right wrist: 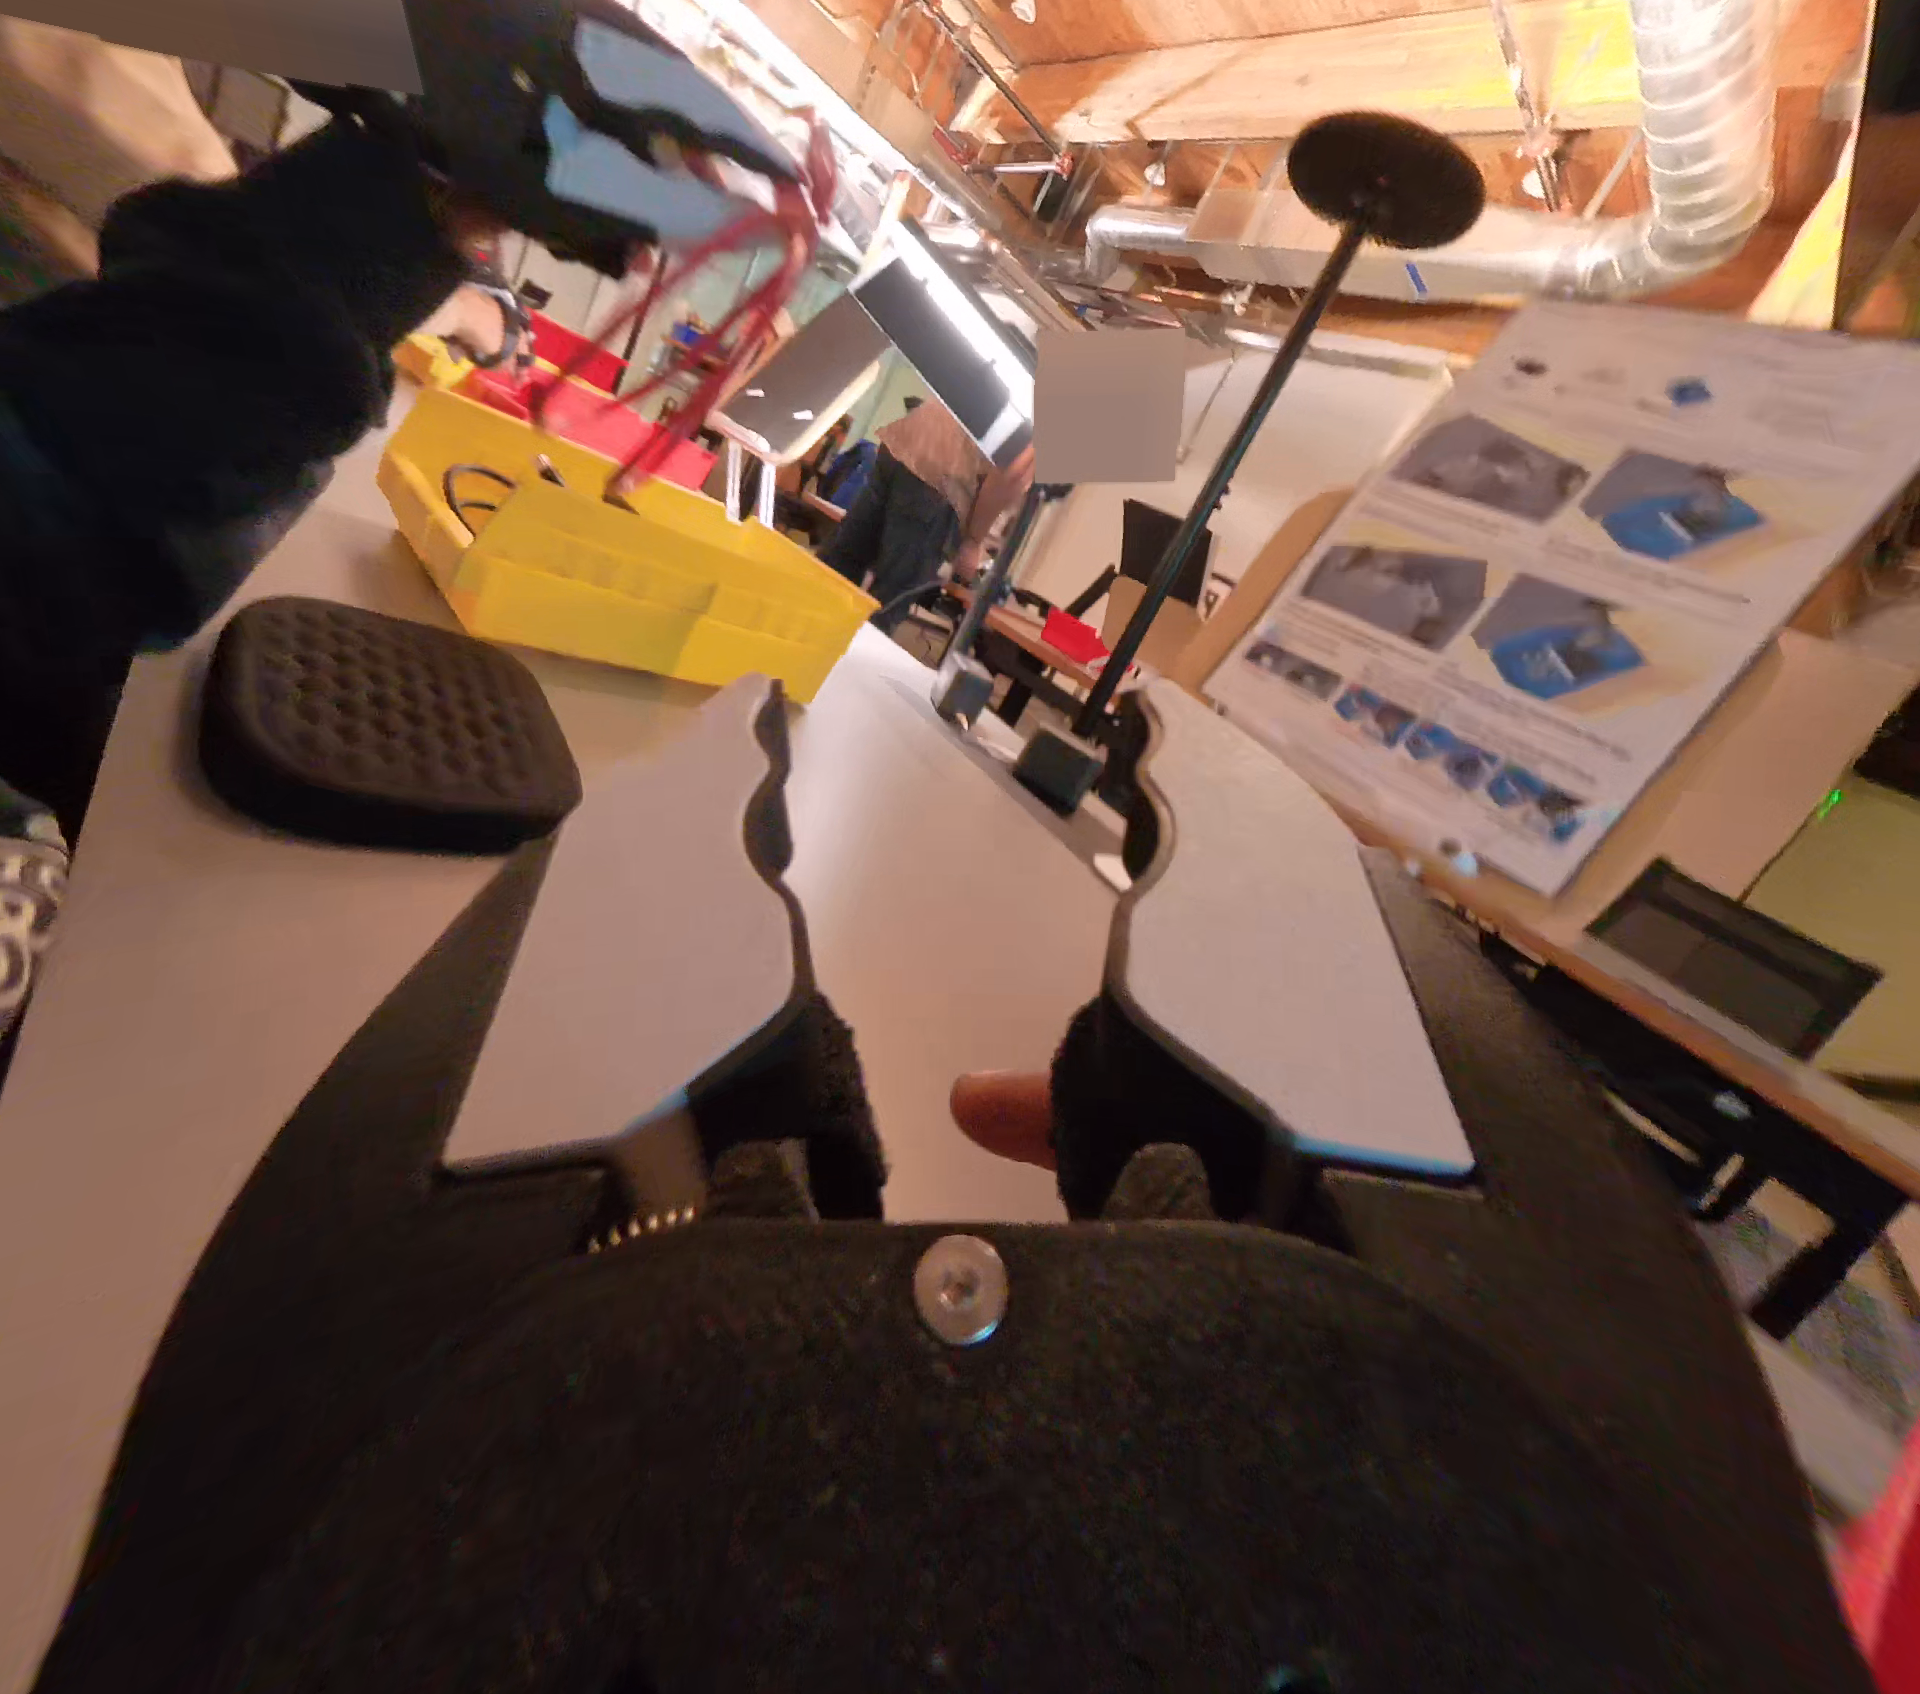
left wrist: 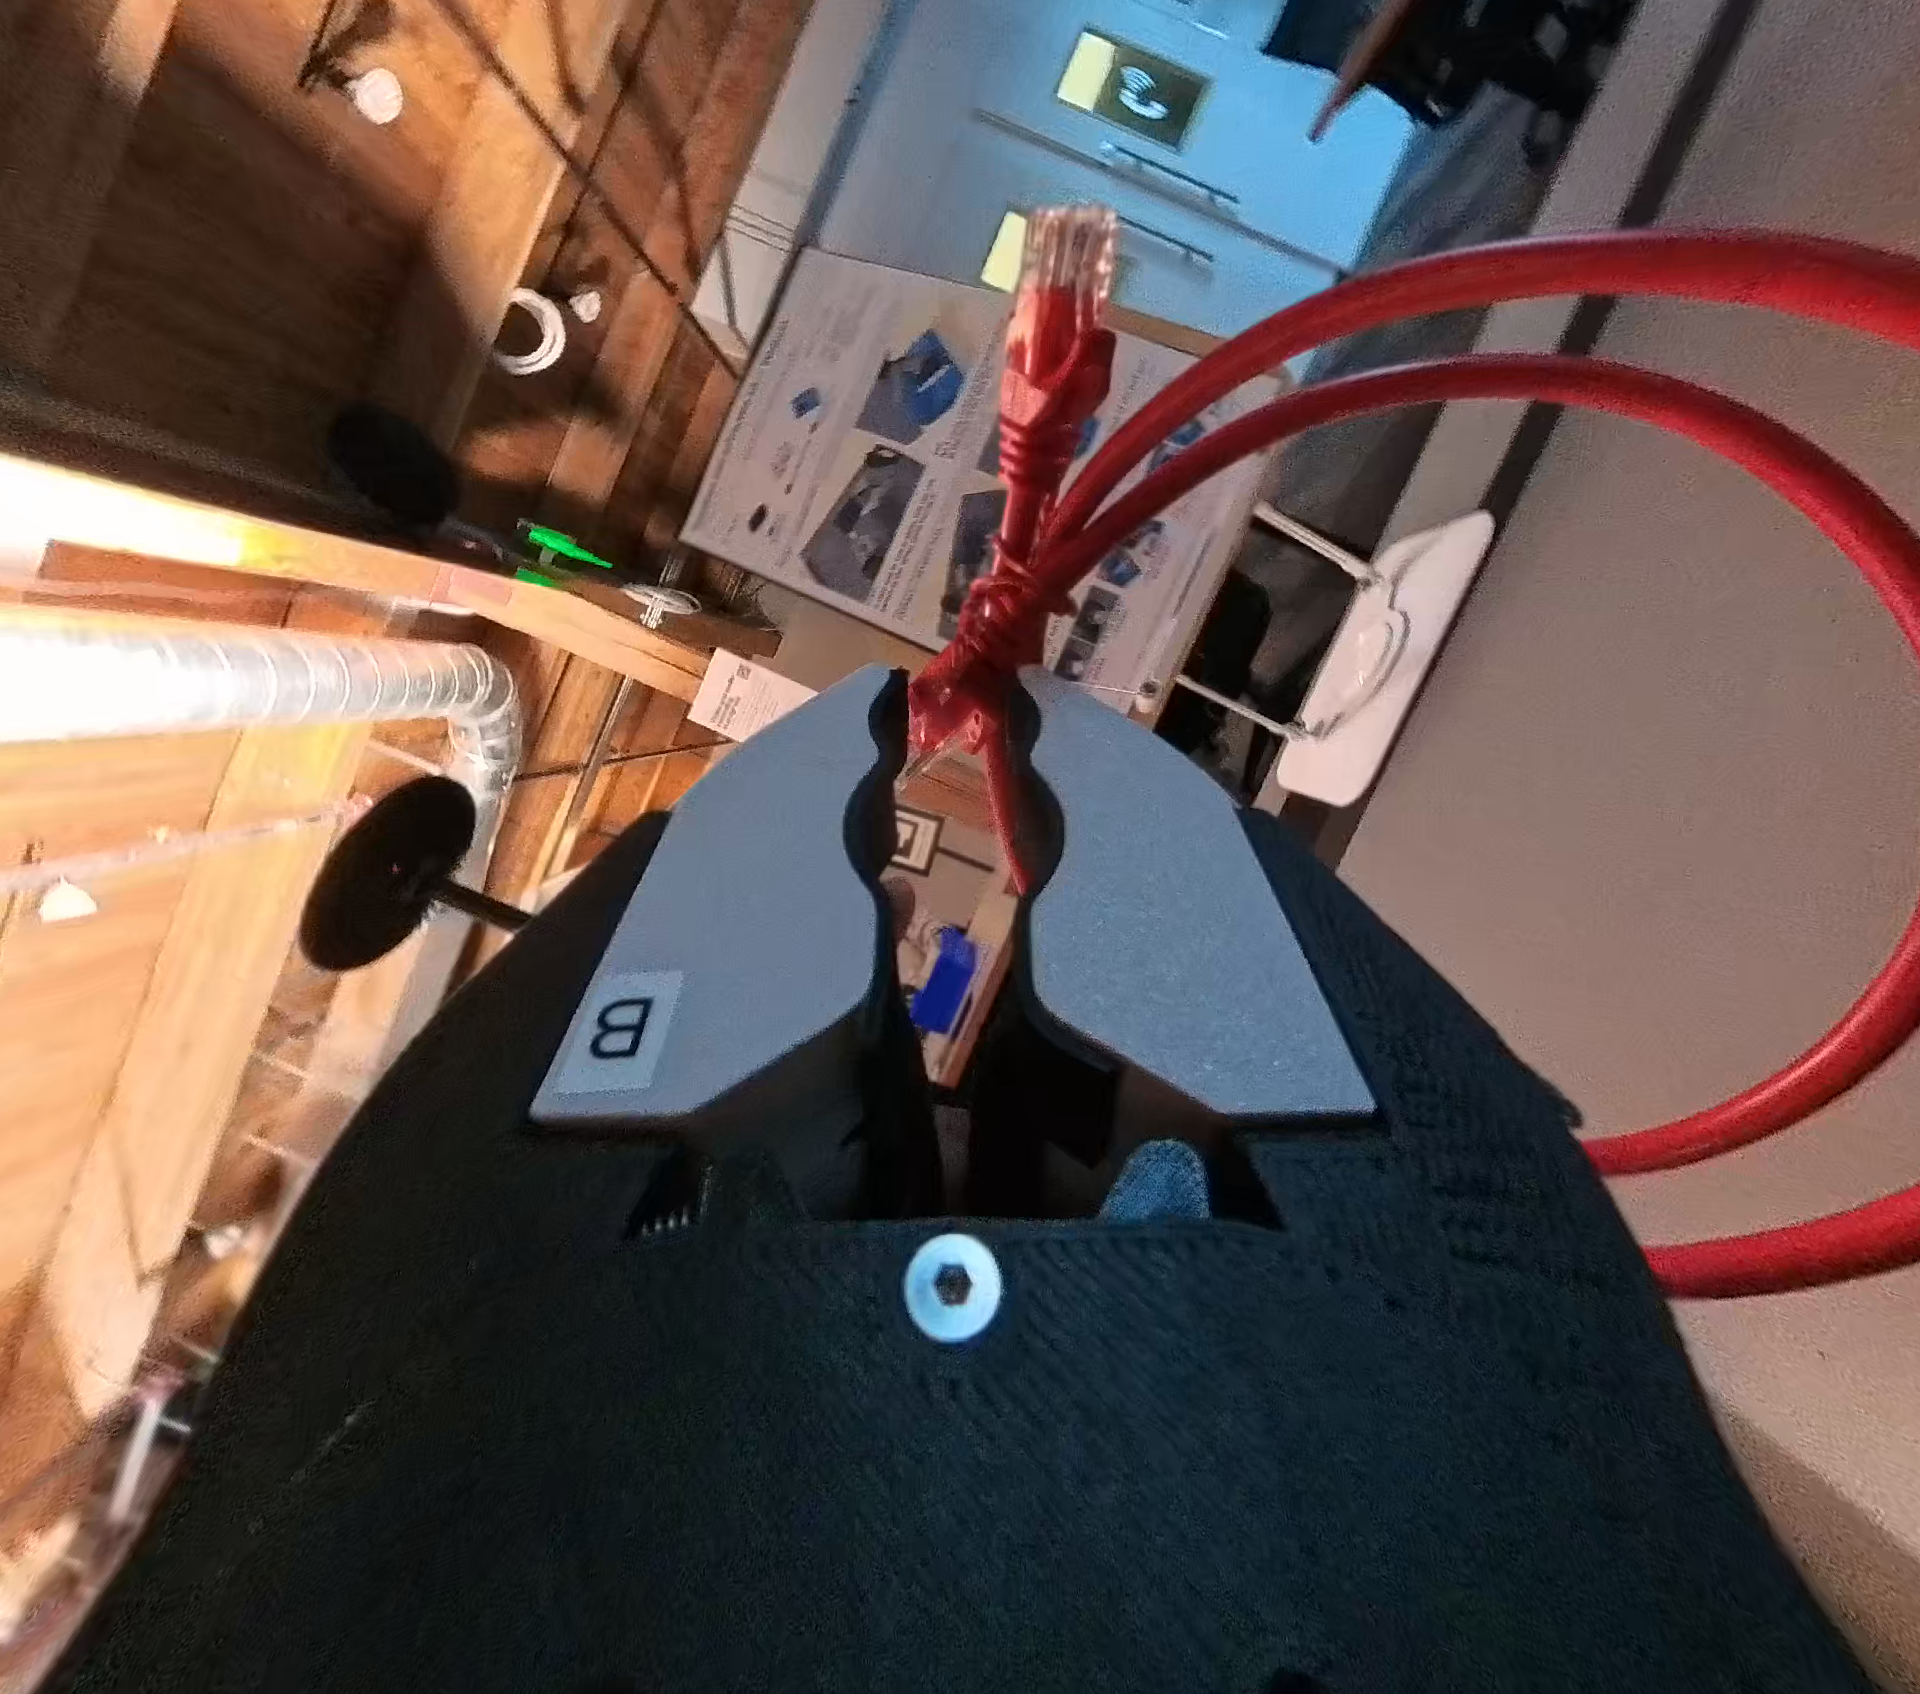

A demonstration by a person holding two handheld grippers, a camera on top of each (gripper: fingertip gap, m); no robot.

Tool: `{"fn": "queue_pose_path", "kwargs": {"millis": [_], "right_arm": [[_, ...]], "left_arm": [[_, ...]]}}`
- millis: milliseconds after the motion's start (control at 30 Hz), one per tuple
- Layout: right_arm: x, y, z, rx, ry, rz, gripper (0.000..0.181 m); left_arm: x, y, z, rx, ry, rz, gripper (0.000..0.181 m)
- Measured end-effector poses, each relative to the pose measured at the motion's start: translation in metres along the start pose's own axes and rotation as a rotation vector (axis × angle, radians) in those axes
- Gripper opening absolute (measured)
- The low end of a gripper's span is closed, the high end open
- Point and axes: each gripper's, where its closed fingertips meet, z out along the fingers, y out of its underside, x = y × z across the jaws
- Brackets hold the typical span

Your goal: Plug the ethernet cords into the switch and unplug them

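My left gripper [left wrist: 961, 704] is shut on a bundled red ethernet cord [left wrist: 1704, 356], pinching it at the red twist tie [left wrist: 977, 647]. The cord's clear plug [left wrist: 1070, 257] sticks out past the fingertips and its loops arc off to the right. The view is tilted sideways and raised off the table. In the right wrist view the left gripper [right wrist: 644, 138] shows blurred at upper left with the red cord [right wrist: 727, 314] hanging over the bins. My right gripper [right wrist: 951, 714] is open and empty, low over the grey table [right wrist: 935, 917]. No switch shows in either view.
A yellow bin [right wrist: 623, 574] with red bins [right wrist: 613, 418] behind it sits at the table's far left. A black padded pedal-like pad [right wrist: 384, 725] lies near my left finger. A black disc on a stand [right wrist: 1382, 179] and a leaning printed poster [right wrist: 1538, 584] stand ahead on the right. A person stands in the background. The tips of one gripper are about 30 centimeters away from the tips of the other.
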Motion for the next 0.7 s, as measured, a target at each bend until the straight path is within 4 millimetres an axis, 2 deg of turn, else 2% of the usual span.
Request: {"fn": "queue_pose_path", "kwargs": {"millis": [100, 200, 300, 367, 433, 567, 600, 700], "right_arm": [[-0.013, -0.034, 0.03, 0.011, -0.043, -0.101, 0.045], [-0.031, -0.055, 0.063, -0.032, -0.101, -0.221, 0.045], [-0.045, -0.057, 0.087, -0.089, -0.142, -0.176, 0.05], [-0.046, -0.049, 0.098, -0.141, -0.129, -0.094, 0.055], [-0.042, -0.042, 0.102, -0.161, -0.101, -0.07, 0.054], [-0.042, -0.037, 0.099, -0.16, -0.1, -0.074, 0.03], [-0.041, -0.036, 0.098, -0.164, -0.096, -0.085, 0.017], [-0.037, -0.043, 0.094, -0.14, -0.082, -0.154, 0.014]], "left_arm": [[0.027, -0.017, 0.013, -0.021, 0.074, 0.114, 0.017], [0.051, -0.034, 0.022, -0.014, 0.135, 0.198, 0.017], [0.069, -0.051, 0.028, 0.02, 0.168, 0.246, 0.017], [0.08, -0.064, 0.029, 0.056, 0.195, 0.258, 0.017], [0.09, -0.075, 0.03, 0.091, 0.221, 0.26, 0.017], [0.104, -0.091, 0.029, 0.145, 0.261, 0.267, 0.017], [0.107, -0.094, 0.029, 0.158, 0.271, 0.267, 0.017], [0.109, -0.094, 0.029, 0.156, 0.279, 0.26, 0.017]]}}
